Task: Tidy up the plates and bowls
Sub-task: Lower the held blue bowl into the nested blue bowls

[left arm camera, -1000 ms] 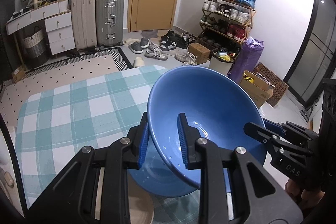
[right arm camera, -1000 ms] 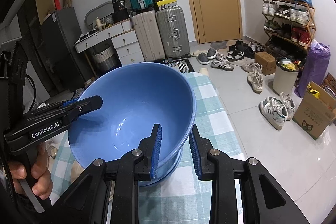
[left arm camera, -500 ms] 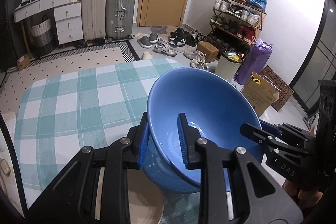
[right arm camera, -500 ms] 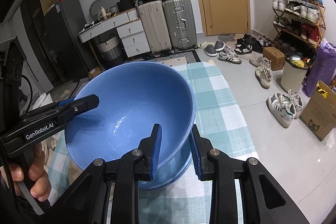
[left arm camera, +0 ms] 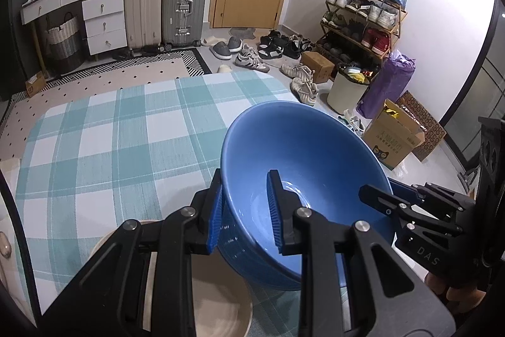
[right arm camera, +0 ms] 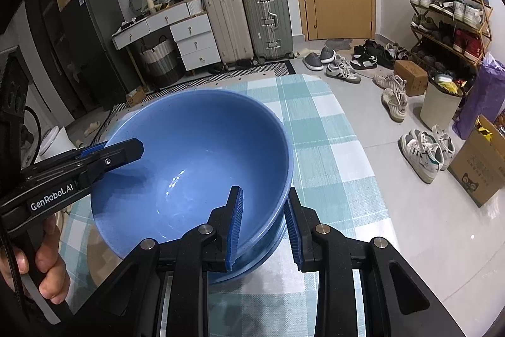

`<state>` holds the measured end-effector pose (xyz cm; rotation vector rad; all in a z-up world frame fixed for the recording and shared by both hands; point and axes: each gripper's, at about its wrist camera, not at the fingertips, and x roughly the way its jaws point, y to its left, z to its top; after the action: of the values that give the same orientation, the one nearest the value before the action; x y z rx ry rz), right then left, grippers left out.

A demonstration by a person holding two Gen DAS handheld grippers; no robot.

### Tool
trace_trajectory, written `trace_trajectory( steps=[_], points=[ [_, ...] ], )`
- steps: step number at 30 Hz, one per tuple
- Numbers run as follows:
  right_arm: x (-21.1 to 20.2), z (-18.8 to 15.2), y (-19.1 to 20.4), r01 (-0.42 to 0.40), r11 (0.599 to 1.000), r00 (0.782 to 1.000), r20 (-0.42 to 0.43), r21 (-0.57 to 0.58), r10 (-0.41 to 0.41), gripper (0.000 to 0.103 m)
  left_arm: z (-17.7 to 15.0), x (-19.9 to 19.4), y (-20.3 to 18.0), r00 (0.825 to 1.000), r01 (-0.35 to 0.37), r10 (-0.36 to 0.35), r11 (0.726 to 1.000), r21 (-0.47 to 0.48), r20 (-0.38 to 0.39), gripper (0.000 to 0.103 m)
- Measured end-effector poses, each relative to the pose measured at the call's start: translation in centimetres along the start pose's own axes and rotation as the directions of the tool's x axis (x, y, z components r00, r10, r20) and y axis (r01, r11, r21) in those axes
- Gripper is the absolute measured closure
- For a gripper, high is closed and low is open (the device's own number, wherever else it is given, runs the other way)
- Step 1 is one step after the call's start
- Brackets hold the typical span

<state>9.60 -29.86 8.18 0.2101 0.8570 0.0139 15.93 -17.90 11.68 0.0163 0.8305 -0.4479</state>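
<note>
A large blue bowl (left arm camera: pixel 303 147) is held at its rim from two sides. My left gripper (left arm camera: pixel 244 198) is shut on its near-left rim, one finger inside and one outside. My right gripper (right arm camera: pixel 263 210) is shut on the opposite rim and shows in the left wrist view (left arm camera: pixel 385 198). The bowl (right arm camera: pixel 195 153) sits low in or just above a second blue bowl (right arm camera: pixel 268 245) on the checked table. A beige plate (left arm camera: pixel 217 302) lies on the table under my left gripper.
The table has a teal and white checked cloth (left arm camera: pixel 110 141). Its right edge (right arm camera: pixel 363 147) drops to a floor with shoes and a cardboard box (right arm camera: pixel 479 166). Suitcases (left arm camera: pixel 183 5) and a dresser stand at the far wall.
Both grippers have lowered the blue bowl toward the table and onto the second blue bowl. More of the beige plate shows under my left gripper.
</note>
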Motion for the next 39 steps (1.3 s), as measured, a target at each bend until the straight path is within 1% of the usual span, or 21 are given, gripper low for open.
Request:
trace_trajectory(
  steps=[10,18,21,26,36,39],
  points=[
    [1.8,-0.8,-0.1,0.023,1.000,0.999,-0.035,-0.007,-0.023,0.075,-1.2,2.5,0.1,0.999,-0.034,0.035,0.999,0.016,-0.021,0.082],
    [2.3,-1.0,-0.5,0.044,0.999,0.998,-0.041,-0.014,-0.045,0.075,-1.6,4.1,0.1,0.999,-0.041,0.042,0.999,0.023,-0.034,0.082],
    [2.5,-1.1,-0.5,0.052,0.998,0.998,-0.045,-0.017,-0.053,0.075,-1.7,4.1,0.1,0.998,-0.045,0.046,0.999,0.026,-0.035,0.082],
    [2.7,-1.4,-0.4,0.050,0.998,0.997,-0.048,-0.024,-0.052,0.075,-2.0,4.9,-0.1,0.996,-0.080,0.082,0.996,0.043,-0.033,0.081],
    [3.3,-2.1,0.4,0.084,0.994,0.995,-0.045,-0.076,-0.088,0.075,-2.7,6.1,0.7,0.994,-0.092,0.095,0.995,0.048,-0.057,0.081],
    [3.4,-2.2,0.5,0.088,0.993,0.995,-0.042,-0.084,-0.091,0.075,-3.0,6.3,0.7,0.993,-0.101,0.104,0.994,0.051,-0.054,0.081]
  ],
)
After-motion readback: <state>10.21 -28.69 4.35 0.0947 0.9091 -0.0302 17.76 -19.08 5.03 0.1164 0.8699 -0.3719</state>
